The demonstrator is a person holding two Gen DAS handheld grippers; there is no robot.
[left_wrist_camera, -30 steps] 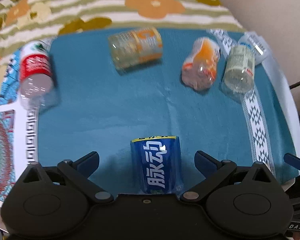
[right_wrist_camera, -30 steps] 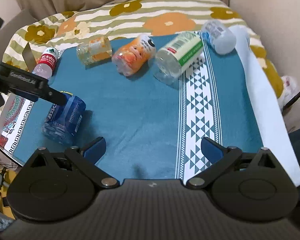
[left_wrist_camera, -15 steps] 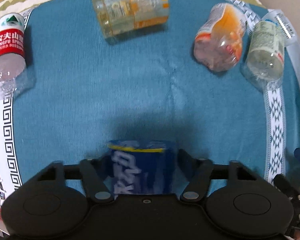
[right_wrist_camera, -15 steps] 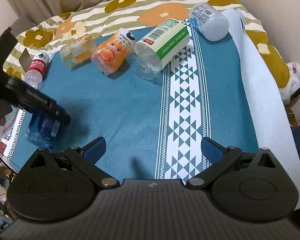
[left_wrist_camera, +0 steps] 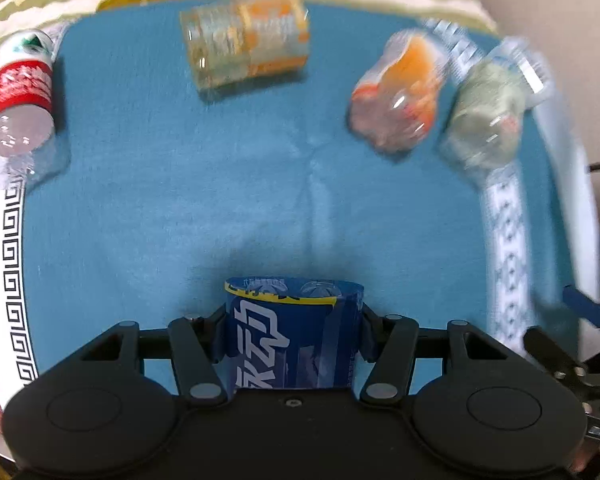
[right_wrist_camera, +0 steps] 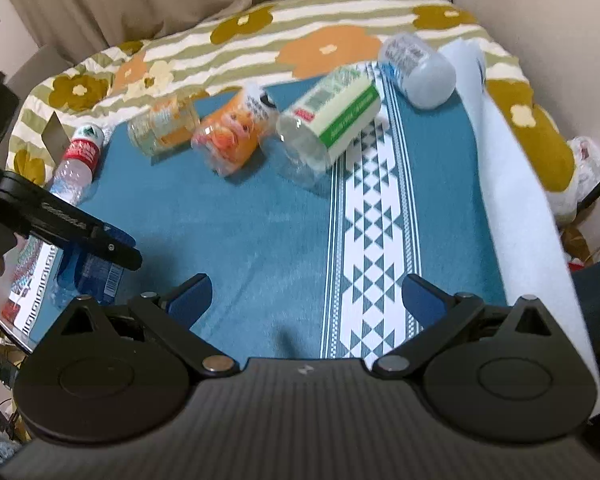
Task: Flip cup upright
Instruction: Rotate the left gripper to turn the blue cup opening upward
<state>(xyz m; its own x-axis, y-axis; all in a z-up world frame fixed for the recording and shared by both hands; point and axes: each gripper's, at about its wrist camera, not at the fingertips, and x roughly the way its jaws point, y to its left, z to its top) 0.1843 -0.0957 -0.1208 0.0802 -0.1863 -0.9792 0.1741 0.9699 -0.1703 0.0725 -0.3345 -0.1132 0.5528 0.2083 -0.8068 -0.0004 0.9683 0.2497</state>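
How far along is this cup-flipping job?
Early. Done: the left gripper has closed on the blue cup. In hand: that cup, not visibly upright. Left: standing it up; five other cups, like the orange one, lie sideways on the cloth. The right gripper is open, idle.

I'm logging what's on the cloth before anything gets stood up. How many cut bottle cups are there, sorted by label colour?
Blue label, held in the left tool: 1
Red label: 1
Orange label: 2
Green and white label: 1
Pale blue and white label: 1
Total: 6
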